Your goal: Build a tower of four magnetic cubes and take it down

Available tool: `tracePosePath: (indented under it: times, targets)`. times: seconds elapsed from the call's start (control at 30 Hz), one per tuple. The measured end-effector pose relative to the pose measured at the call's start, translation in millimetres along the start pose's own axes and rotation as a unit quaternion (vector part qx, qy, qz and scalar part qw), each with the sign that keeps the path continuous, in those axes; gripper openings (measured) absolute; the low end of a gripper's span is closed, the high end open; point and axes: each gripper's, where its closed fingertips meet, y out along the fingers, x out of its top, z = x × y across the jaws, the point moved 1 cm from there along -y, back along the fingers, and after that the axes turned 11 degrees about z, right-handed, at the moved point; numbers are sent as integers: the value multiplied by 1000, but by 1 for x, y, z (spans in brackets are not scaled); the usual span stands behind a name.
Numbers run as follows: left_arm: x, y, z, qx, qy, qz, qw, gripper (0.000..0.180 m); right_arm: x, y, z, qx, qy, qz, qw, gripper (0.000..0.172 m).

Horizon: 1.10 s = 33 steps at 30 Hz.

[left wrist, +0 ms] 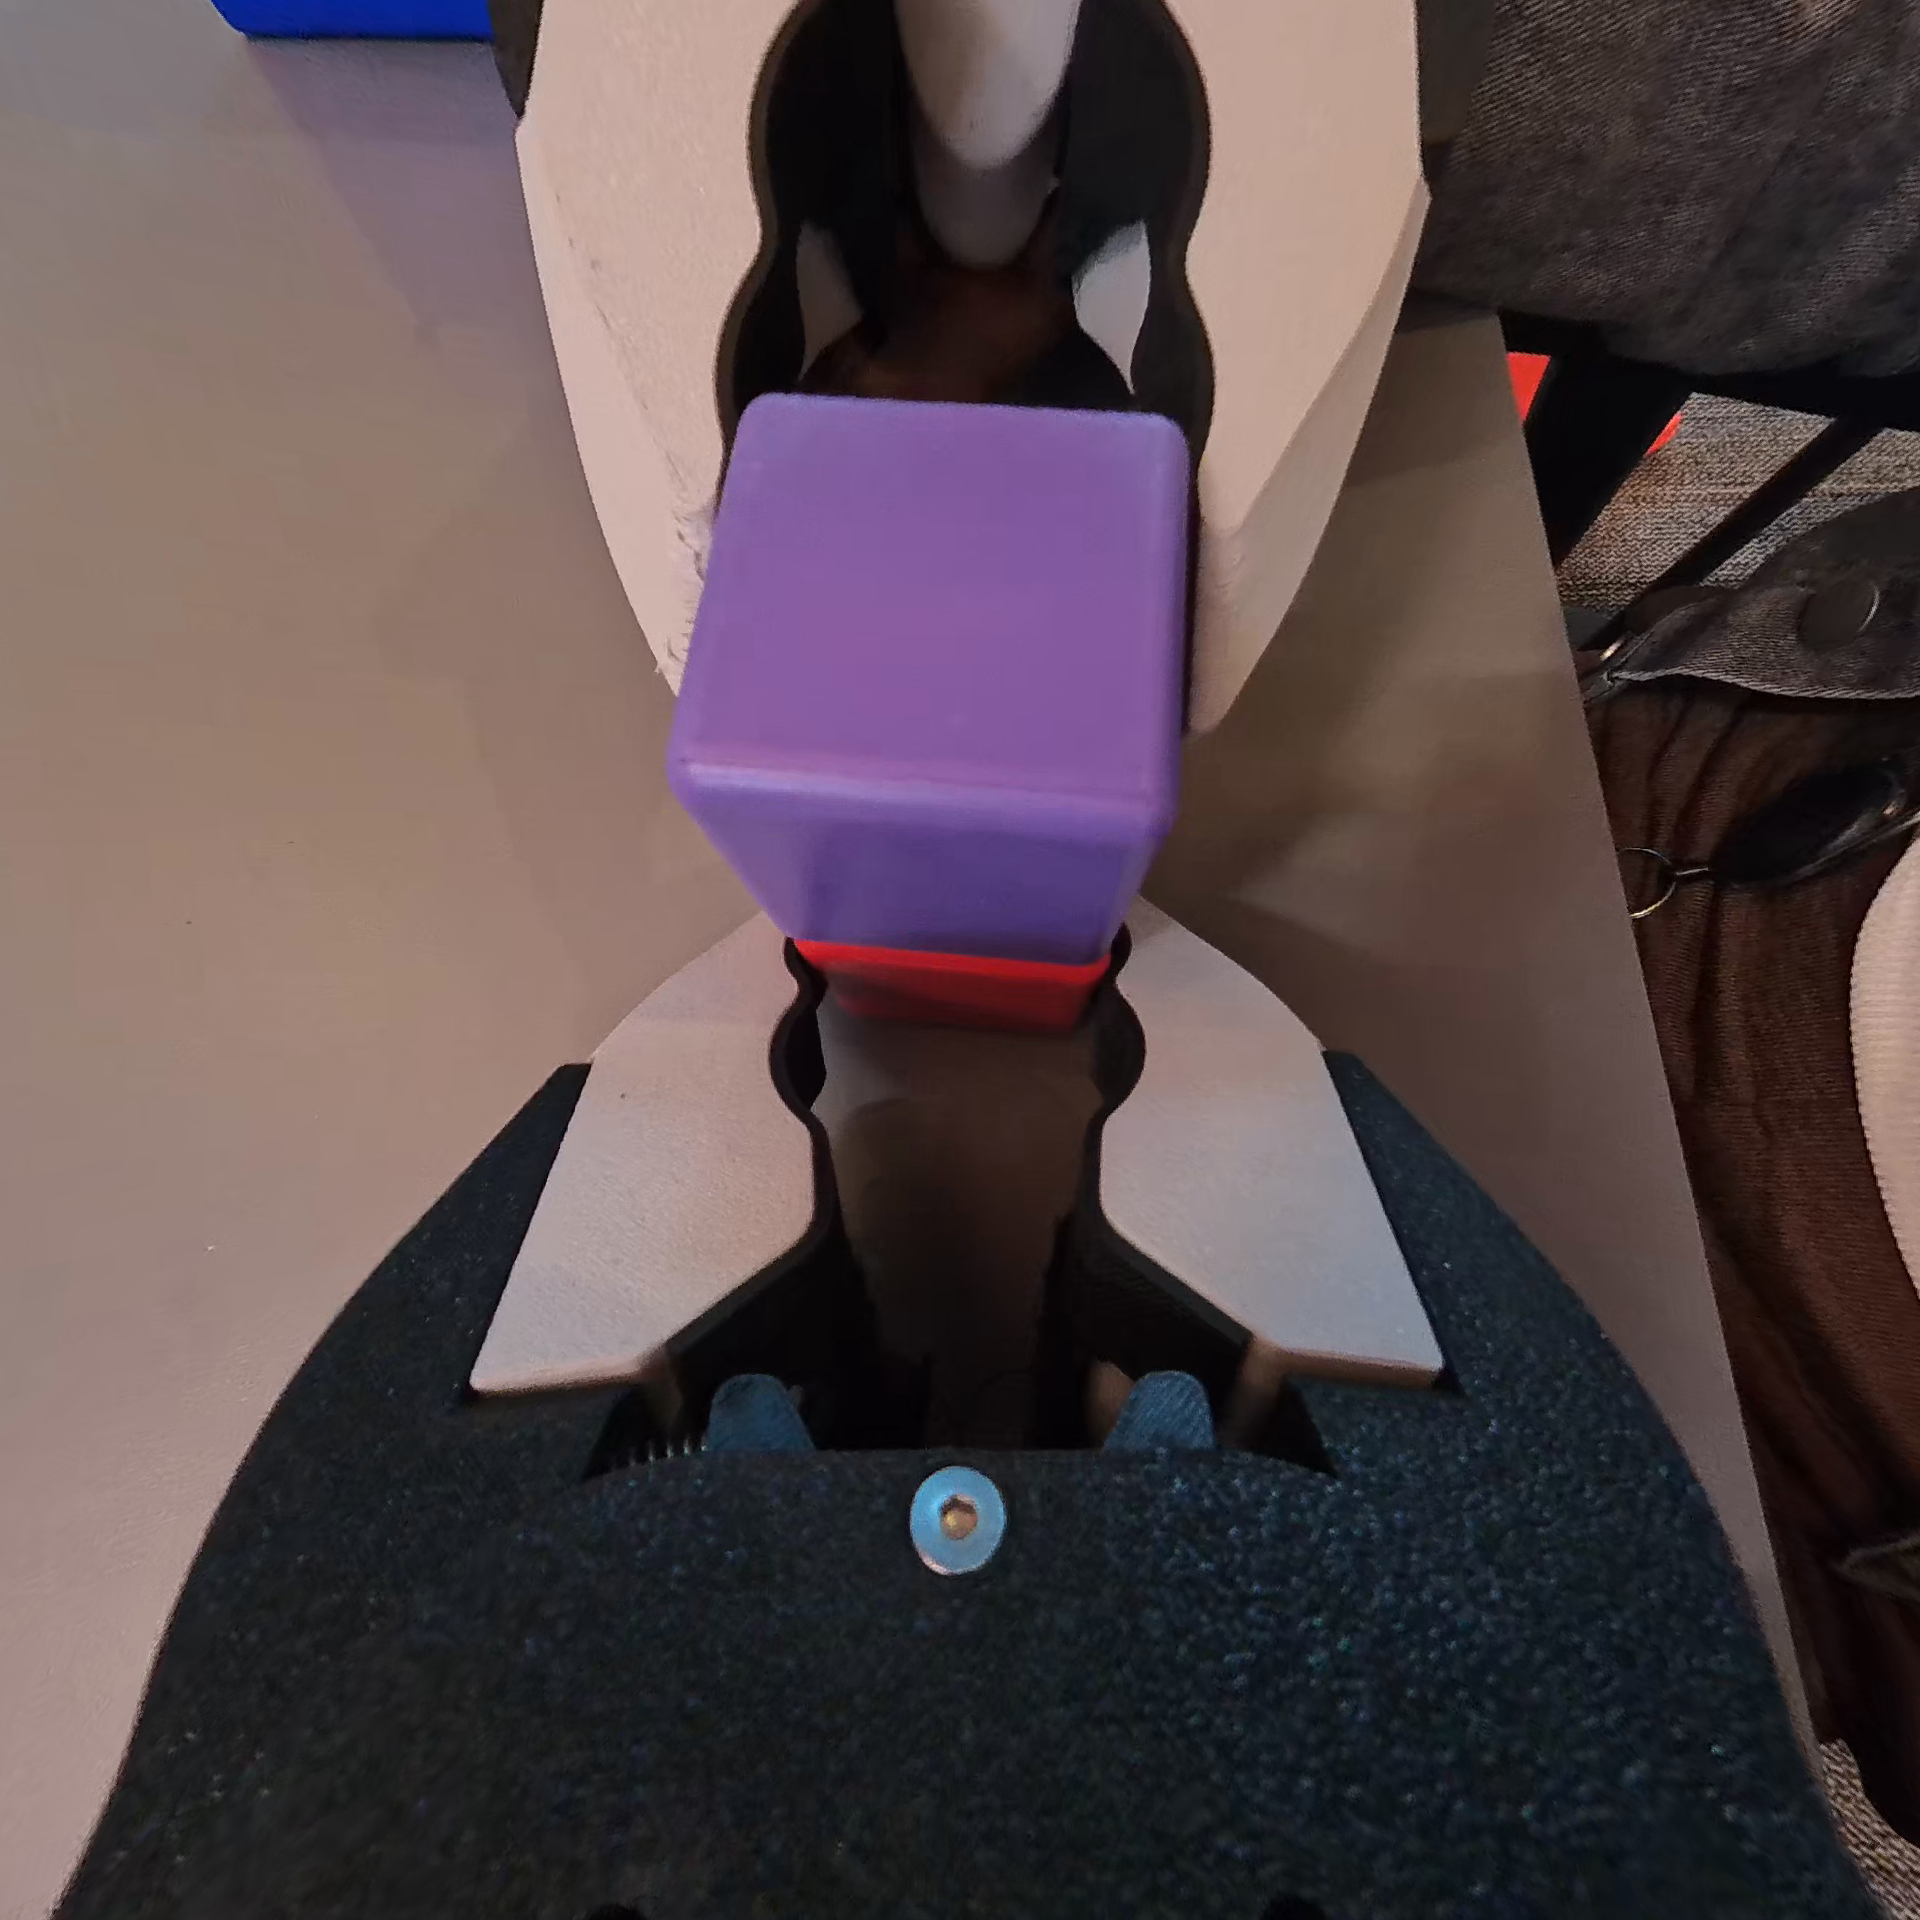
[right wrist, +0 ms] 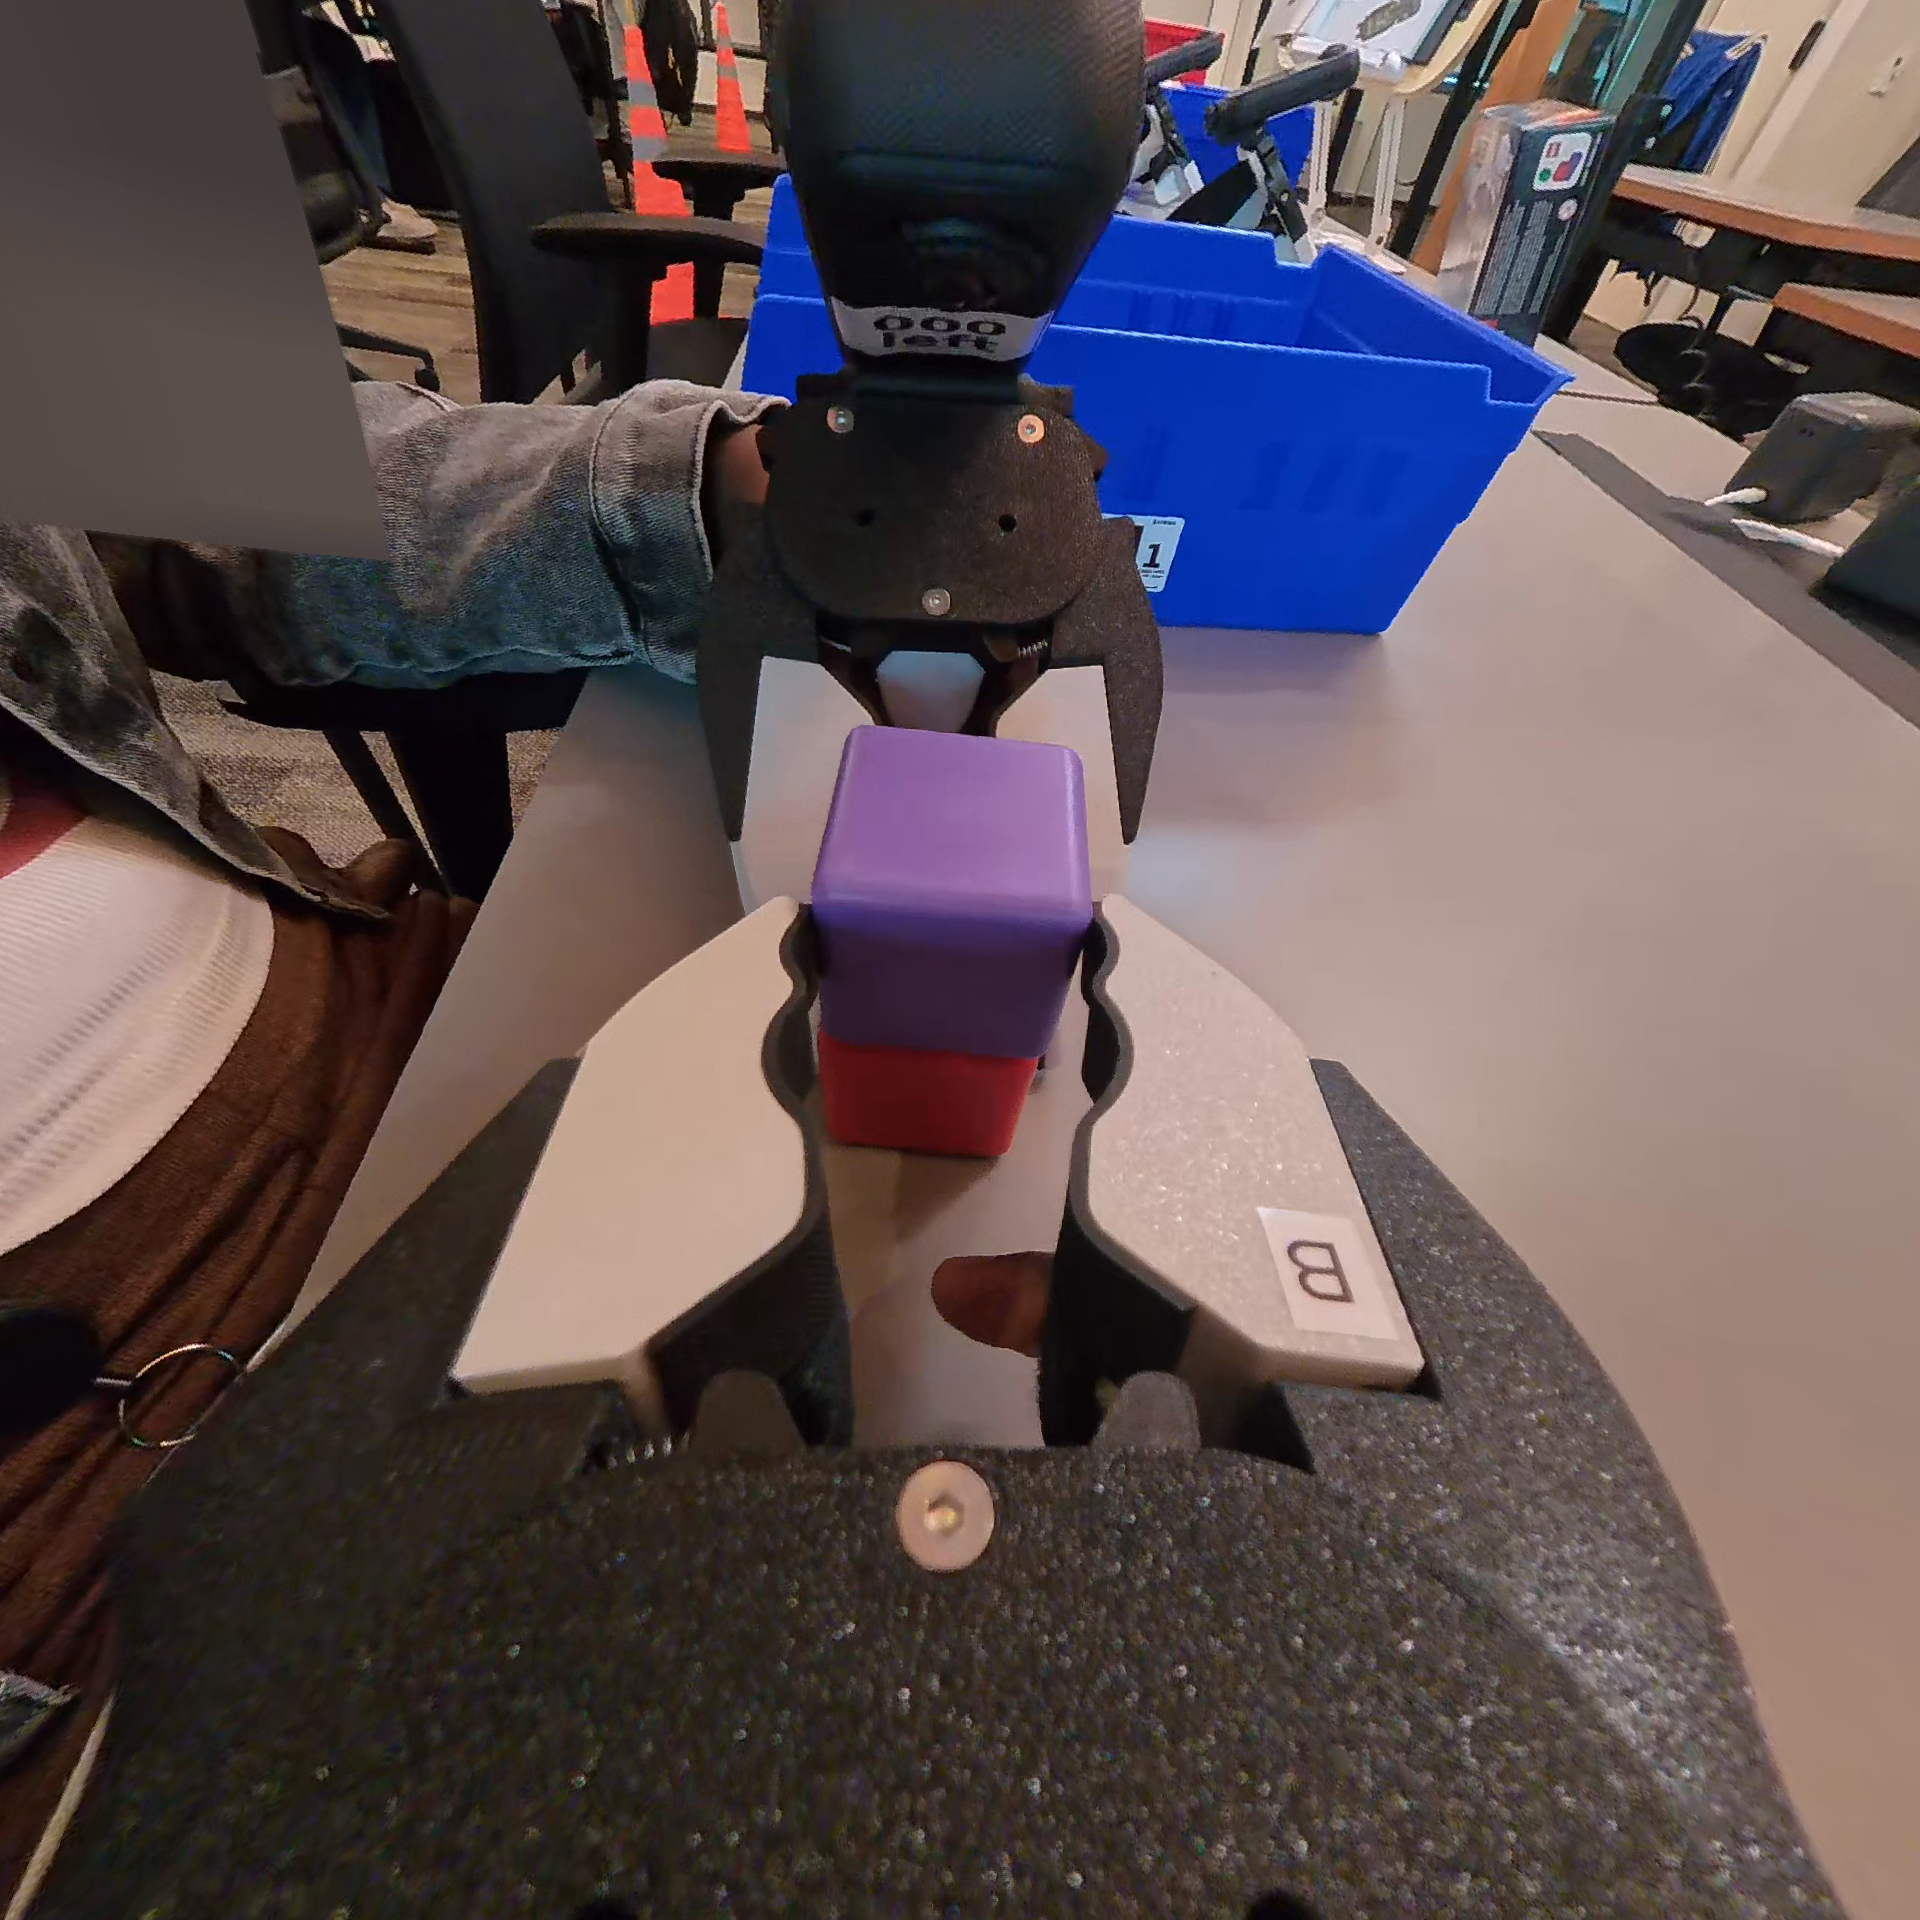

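Two-cube stack near the table (right wrist: 1455, 935) edge closest to the person: purple cube (right wrist: 951, 883) on red cube (right wrist: 925, 1101).

Right gripper (right wrist: 948, 956) clamps purple; left gripper (left wrist: 951, 977) pinches red.

Judgement: hold red down, tilt purple off to break the magnet.

Only the right view shows the blue bin (right wrist: 1299, 436).

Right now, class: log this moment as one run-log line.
stack: purple cube on red cube | right hand-held gripper: grips purple | left hand-held gripper: grips red | table
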Motion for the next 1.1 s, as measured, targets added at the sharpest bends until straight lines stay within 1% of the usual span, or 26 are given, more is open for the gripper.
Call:
tracePosePath:
  times: [0.1,0.17,0.2,0.27,0.33,0.4,0.47,0.53,0.6,0.63,0.67,0.7,0.73,0.77,0.8,0.83,0.87,0.9,0.93,0.97,1.0,1.1]
  targets:
    - [-1,0,0,-3,-6,1,1000,50,0,0,-1,-7,-1,-2,1000,50]
    - [-1,0,0,-2,-11,1,1000,50,2,-1,-3,-12,3,-8,1000,56]
    - [-1,-1,2,5,-17,1,1000,53,4,-2,-3,-12,6,-15,1000,60]
    - [-1,-5,5,21,-28,-9,999,66,10,-6,-3,-12,10,-36,999,65]
    - [5,-16,0,26,-44,-37,998,73,18,-12,-3,-11,15,-66,998,69]
    - [10,-33,-4,37,-59,-31,997,77,26,-20,-3,-6,23,-101,995,70]
    - [18,-55,-7,68,-69,-19,995,78,33,-26,-3,-1,31,-129,991,72]
    - [30,-89,-15,100,-79,-22,992,74,37,-31,-3,3,37,-147,988,74]
    - [43,-136,-23,147,-77,-62,984,72,39,-33,-5,-1,41,-157,987,74]
    - [47,-164,-22,181,-81,-96,975,70,40,-34,-5,-3,42,-160,986,74]
    - [46,-194,-16,224,-96,-134,961,68,40,-34,-6,-3,43,-161,986,75]
    - [39,-224,-4,274,-124,-173,938,66,40,-34,-6,-3,43,-161,986,75]
    - [24,-252,13,329,-163,-209,907,64,40,-34,-6,-3,44,-160,986,75]
    - [0,-275,32,381,-210,-230,871,65,39,-33,-5,-2,44,-158,987,75]
    - [-31,-286,52,418,-260,-226,841,65,39,-32,-5,0,45,-156,987,75]
    - [-68,-284,70,427,-313,-199,825,69,38,-32,-5,0,46,-154,987,75]
    - [-103,-270,85,410,-366,-163,819,72,37,-32,-5,-1,46,-153,987,75]
    - [-131,-251,94,374,-414,-135,819,71,37,-31,-6,-2,47,-151,987,75]
    - [-150,-231,98,327,-450,-120,822,72,37,-31,-6,-2,47,-151,987,75]
    - [-163,-215,101,297,-473,-104,823,72,36,-31,-6,-3,48,-151,987,74]
    - [-175,-205,104,293,-486,-83,819,73,36,-31,-7,-3,49,-149,988,74]
    - [-194,-193,108,314,-487,-15,815,79,34,-29,-6,-1,48,-143,989,74]
